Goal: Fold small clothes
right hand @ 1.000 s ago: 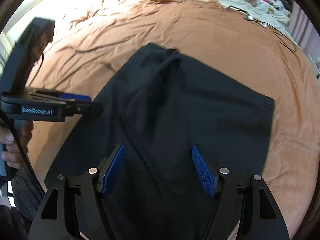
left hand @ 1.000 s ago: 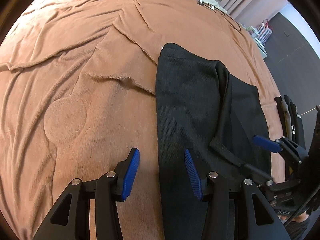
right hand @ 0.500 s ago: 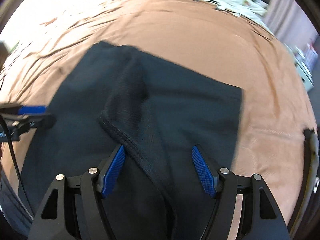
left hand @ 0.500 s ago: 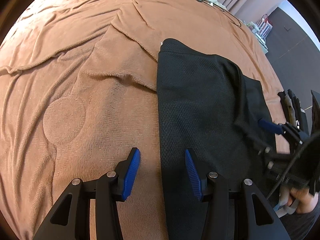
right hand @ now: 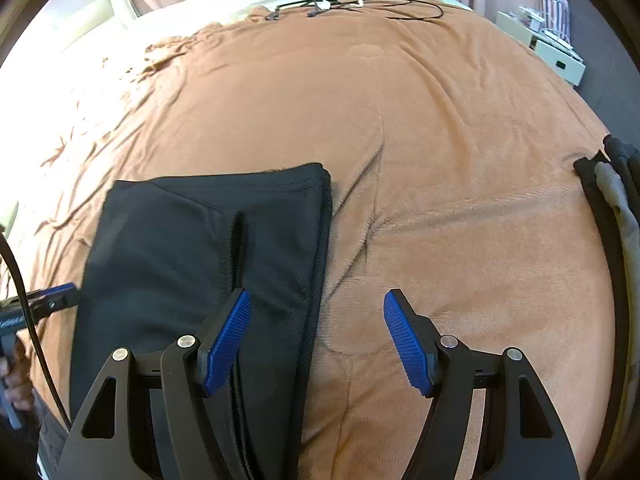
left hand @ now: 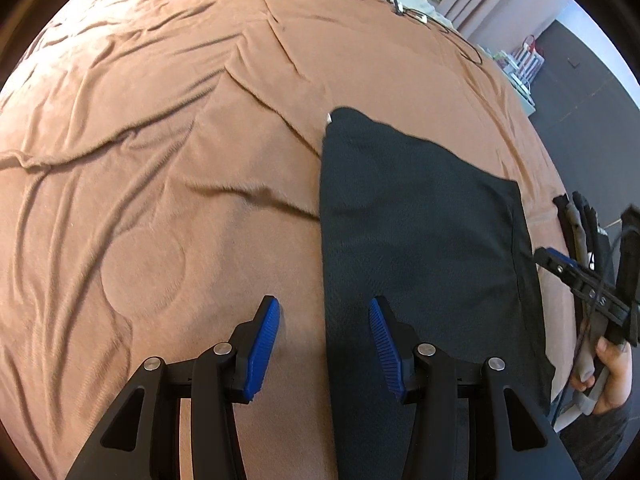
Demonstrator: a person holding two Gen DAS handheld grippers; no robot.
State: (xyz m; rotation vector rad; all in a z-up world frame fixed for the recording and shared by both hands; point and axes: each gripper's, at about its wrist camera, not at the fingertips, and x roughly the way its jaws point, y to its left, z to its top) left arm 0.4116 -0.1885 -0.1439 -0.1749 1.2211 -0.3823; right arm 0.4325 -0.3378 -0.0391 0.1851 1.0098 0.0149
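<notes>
A black mesh garment (left hand: pixel 420 240) lies folded flat in a long rectangle on the brown blanket (left hand: pixel 160 160). My left gripper (left hand: pixel 324 344) hovers open over the garment's left edge, one blue pad above blanket, the other above cloth. In the right wrist view the same black garment (right hand: pixel 192 264) shows stacked layers along its right edge. My right gripper (right hand: pixel 318 340) is open and holds nothing; its left finger is over the garment's right part, its right finger over bare blanket. The right gripper (left hand: pixel 560 264) also shows at the far right of the left wrist view, in a person's hand (left hand: pixel 608 376).
A pile of dark and grey clothes (right hand: pixel 616 208) lies at the bed's right edge. Cables and a hanger (right hand: pixel 340 4) rest at the far end of the brown blanket (right hand: pixel 440 160). White drawers (right hand: pixel 556 56) stand beside the bed.
The raised fold of the black garment has been laid down flat. My right gripper swung from over the middle of the cloth to its right edge. My left gripper stayed in place.
</notes>
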